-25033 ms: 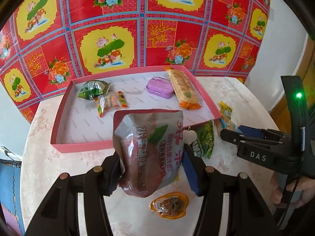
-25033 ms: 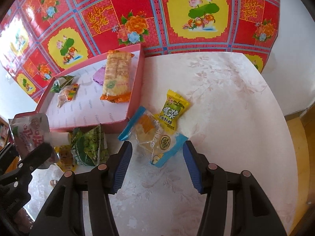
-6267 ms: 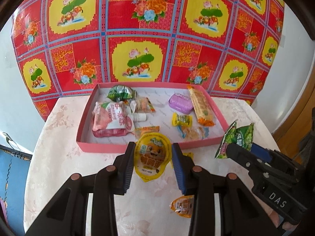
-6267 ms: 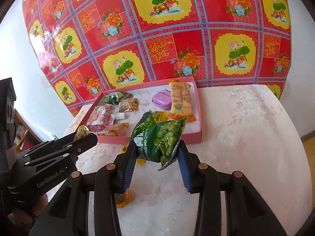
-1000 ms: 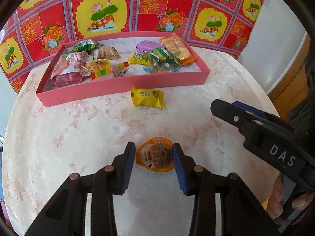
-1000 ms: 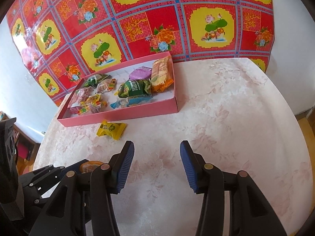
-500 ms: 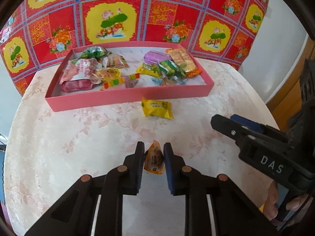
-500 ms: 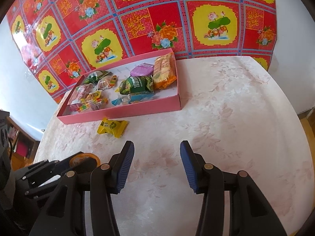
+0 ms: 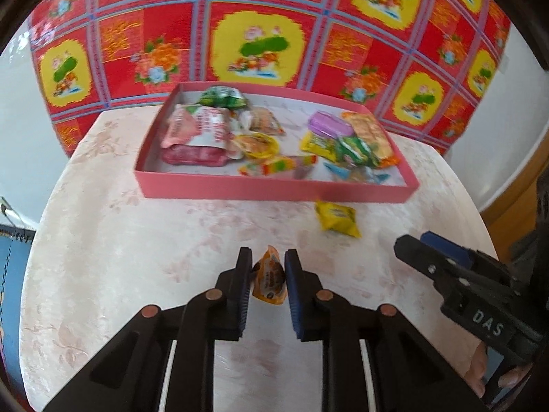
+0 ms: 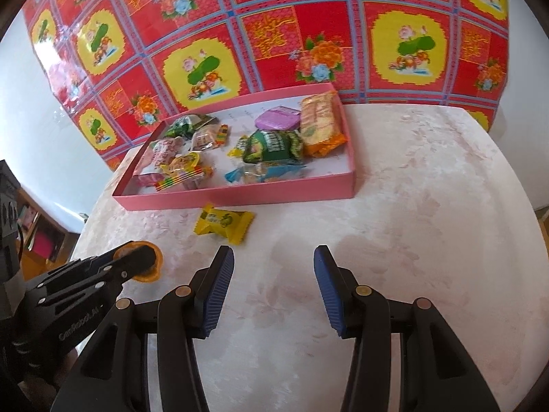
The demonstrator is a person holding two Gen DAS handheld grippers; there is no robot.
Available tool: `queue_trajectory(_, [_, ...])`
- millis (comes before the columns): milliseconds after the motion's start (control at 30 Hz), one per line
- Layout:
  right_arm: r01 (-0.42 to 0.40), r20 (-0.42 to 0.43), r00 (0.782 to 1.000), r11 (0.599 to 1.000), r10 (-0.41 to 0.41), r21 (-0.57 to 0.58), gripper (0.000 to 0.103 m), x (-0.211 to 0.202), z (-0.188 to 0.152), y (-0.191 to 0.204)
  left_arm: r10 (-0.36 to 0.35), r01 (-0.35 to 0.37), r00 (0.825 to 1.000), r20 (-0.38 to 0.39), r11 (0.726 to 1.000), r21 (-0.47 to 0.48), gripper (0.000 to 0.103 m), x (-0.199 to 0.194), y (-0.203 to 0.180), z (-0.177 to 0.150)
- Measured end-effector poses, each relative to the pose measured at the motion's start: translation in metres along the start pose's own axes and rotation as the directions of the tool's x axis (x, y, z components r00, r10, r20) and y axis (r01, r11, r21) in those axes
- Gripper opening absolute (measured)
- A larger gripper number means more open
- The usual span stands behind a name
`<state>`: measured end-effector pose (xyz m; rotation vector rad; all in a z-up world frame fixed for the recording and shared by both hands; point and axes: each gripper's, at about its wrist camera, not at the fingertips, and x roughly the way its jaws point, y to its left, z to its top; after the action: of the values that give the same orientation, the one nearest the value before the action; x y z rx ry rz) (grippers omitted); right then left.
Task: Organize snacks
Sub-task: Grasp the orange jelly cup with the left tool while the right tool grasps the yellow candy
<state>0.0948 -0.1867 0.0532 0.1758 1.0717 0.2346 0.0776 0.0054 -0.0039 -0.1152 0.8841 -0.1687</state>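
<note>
My left gripper (image 9: 267,271) is shut on an orange jelly cup (image 9: 270,278) and holds it edge-on above the table. It also shows in the right wrist view (image 10: 151,264) at lower left. A yellow snack packet (image 9: 338,219) lies on the table just in front of the pink tray (image 9: 274,190), also seen in the right wrist view (image 10: 223,223). The tray (image 10: 240,197) holds several snacks. My right gripper (image 10: 271,274) is open and empty above the table, right of the packet.
The round table (image 10: 429,206) has a pale floral cloth. A red and yellow flowered sheet (image 9: 267,27) hangs behind the tray. The table edge drops off at the right near a wooden door frame (image 9: 514,185). The right gripper's body (image 9: 463,295) shows at right.
My left gripper closed on the jelly cup, lifted it and swung left, so the tray now sits more centred. The right gripper stayed open and barely moved.
</note>
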Motion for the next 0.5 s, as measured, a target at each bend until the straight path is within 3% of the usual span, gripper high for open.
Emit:
queue_trajectory(233, [-0.028, -0.024, 0.999, 0.999, 0.027, -0.042, 0.05, 0.017, 0.007, 0.02, 0.044, -0.043, 0.999, 0.014, 0.998, -0.041, 0.02, 0.003, 0.017, 0.003])
queue_trajectory(500, [-0.034, -0.052, 0.998, 0.996, 0.029, -0.086, 0.05, 0.042, 0.015, 0.041, 0.041, -0.04, 0.999, 0.016, 0.998, -0.057, 0.02, 0.005, 0.026, 0.004])
